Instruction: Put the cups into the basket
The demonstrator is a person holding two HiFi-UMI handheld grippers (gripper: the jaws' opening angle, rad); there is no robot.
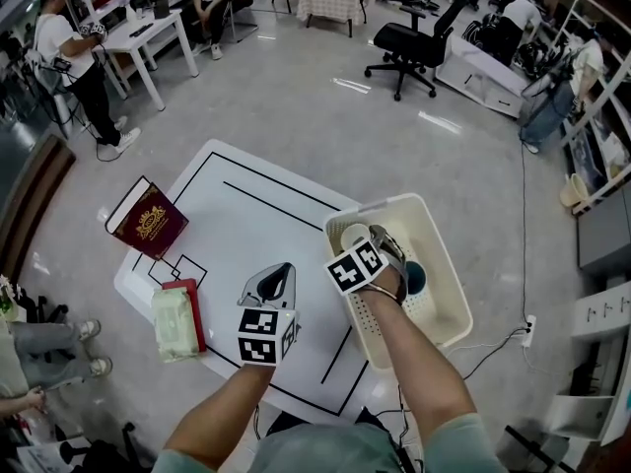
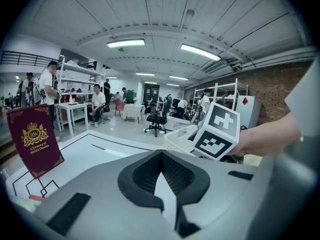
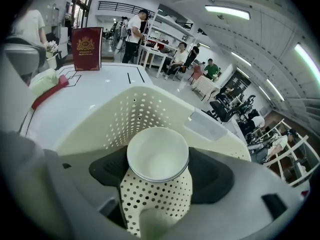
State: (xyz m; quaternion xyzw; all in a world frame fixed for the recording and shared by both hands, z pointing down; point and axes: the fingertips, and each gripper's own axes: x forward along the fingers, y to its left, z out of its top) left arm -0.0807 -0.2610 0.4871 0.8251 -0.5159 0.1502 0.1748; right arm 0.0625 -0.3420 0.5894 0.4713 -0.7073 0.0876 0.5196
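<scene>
A cream perforated basket (image 1: 449, 299) stands on the right end of the white table (image 1: 246, 215). My right gripper (image 1: 380, 249) is over the basket's near-left corner, shut on a white cup (image 1: 353, 235). In the right gripper view the white cup (image 3: 158, 151) sits upright between the jaws of the right gripper (image 3: 159, 165), with the basket (image 3: 112, 116) wall just behind it. A blue cup (image 1: 415, 280) lies inside the basket beside my hand. The left gripper (image 1: 285, 267) hovers low over the table's front, shut and empty. Its jaws meet at the tips in the left gripper (image 2: 161, 153) view.
A maroon book (image 1: 148, 221) stands upright at the table's left corner. A pale green wipes pack (image 1: 175, 323) lies on a red item near the front left. Black lines mark the tabletop. People, desks and an office chair (image 1: 414, 49) occupy the floor beyond.
</scene>
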